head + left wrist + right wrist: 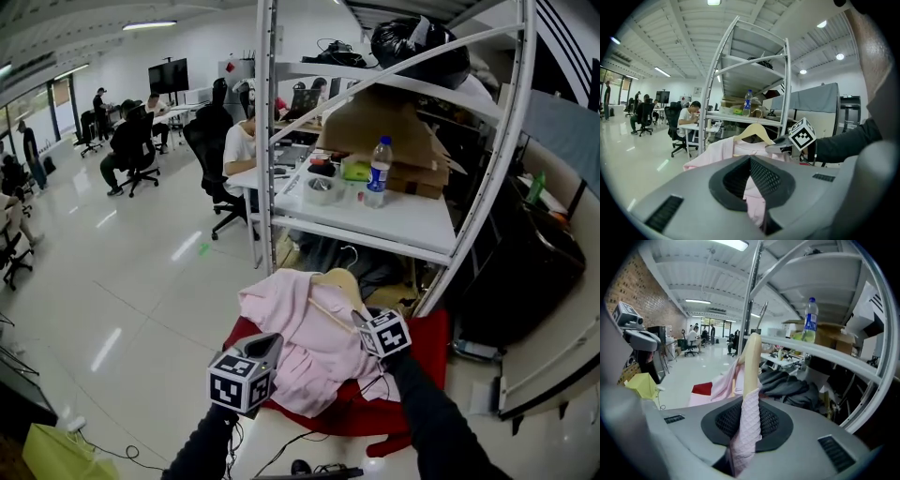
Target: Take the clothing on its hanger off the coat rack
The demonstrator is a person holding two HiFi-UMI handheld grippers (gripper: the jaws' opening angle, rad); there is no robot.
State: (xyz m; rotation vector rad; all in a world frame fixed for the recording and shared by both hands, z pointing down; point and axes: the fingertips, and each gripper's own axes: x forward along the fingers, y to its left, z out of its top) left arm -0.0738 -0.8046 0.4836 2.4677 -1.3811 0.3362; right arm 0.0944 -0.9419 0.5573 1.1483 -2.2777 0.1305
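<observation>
A pink garment (300, 352) hangs on a wooden hanger (336, 283) low in front of the white rack (267, 141), draped over something red (417, 352). My right gripper (356, 322) is shut on the hanger's near arm, with pink fabric pinched against the wood (751, 362). My left gripper (275, 341) sits to the left and lower. It is shut on a fold of the pink garment (757, 206). The hanger's metal hook (349, 251) points up just below the shelf edge and touches no rail that I can see.
The rack's shelf (412, 220) carries a water bottle (379, 173), tubs and a cardboard box (394, 141). A black bag (417, 42) sits on top. Dark clothes lie under the shelf. People sit on office chairs (131, 150) at the left. A yellow bag (52, 455) lies on the floor.
</observation>
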